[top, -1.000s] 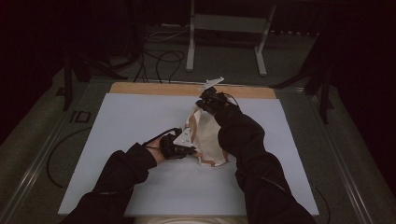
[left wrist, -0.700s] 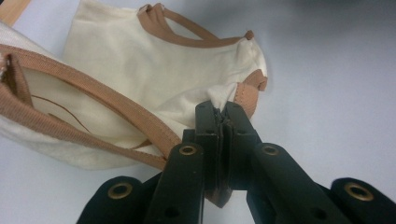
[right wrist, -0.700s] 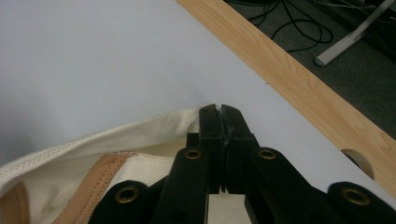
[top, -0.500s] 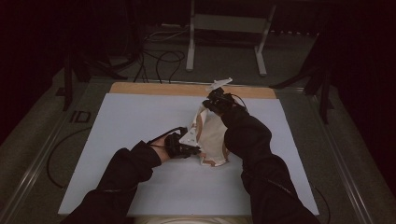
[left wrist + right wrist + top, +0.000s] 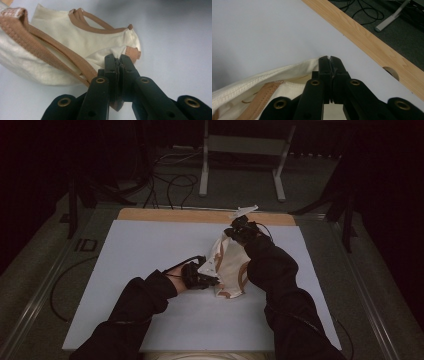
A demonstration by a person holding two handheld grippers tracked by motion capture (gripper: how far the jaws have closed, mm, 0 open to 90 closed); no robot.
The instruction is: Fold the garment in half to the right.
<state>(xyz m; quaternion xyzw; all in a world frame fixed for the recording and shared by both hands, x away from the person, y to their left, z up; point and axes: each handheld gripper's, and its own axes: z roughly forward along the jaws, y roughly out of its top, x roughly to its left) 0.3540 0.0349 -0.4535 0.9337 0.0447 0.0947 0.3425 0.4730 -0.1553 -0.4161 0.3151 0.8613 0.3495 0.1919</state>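
Cream garment (image 5: pixel 230 265) with tan trim: we see its long axis running toward the table's far edge, our left gripper (image 5: pixel 212 281) and right gripper (image 5: pixel 231 231) each clamping an end; no readable writing.

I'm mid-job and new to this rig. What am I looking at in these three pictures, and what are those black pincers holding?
No robot arm here: a person in dark sleeves holds a two-jaw tool in each hand. The wide picture is taken from above the person's side of the table. It shows the left gripper near the person and the right gripper farther away, toward the wooden edge. The other two pictures come from cameras riding on the grippers, looking along their black jaws. Between them is a cream garment with tan trim. Both grippers are shut on it: the left pinches a corner beside the trim, the right pinches a cream hem.
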